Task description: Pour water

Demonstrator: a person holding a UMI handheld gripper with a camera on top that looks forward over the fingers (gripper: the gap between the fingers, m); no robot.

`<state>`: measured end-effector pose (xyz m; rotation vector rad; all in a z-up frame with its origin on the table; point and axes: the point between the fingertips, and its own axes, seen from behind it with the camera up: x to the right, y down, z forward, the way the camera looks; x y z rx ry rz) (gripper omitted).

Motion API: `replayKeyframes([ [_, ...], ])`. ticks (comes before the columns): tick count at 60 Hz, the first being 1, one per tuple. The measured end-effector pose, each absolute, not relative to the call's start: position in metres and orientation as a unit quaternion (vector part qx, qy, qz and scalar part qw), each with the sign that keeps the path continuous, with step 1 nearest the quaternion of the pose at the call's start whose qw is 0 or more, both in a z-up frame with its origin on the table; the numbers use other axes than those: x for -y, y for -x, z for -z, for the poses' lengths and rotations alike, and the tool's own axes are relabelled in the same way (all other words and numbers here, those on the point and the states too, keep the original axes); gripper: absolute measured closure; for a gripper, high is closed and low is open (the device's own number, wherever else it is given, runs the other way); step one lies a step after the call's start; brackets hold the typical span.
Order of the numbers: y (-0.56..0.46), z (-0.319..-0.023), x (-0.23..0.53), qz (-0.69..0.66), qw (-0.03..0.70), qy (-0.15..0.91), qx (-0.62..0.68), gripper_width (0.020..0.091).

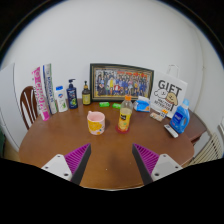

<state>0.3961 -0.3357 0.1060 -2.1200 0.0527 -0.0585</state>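
Note:
A pink mug (96, 122) stands near the middle of a round wooden table (110, 158). Right beside it stands an orange-yellow bottle (125, 117) with a pale cap. My gripper (112, 162) hovers over the table's near part, well short of both. Its two fingers with magenta pads (72, 161) are spread wide and hold nothing.
Along the wall stand a framed group photo (122, 81), a white "GIFT" card (169, 96), a blue spray bottle (180, 118), a dark pump bottle (72, 94), a white bottle (60, 99) and upright books (42, 92). A wooden chair (27, 102) is at the left.

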Motion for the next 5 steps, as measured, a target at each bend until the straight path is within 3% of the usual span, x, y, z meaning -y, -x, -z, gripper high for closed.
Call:
replayKeyframes([
  [5, -0.3930, -0.1017, 0.3448, 0.038, 0.481, 0.876, -0.010, 0.0251],
])
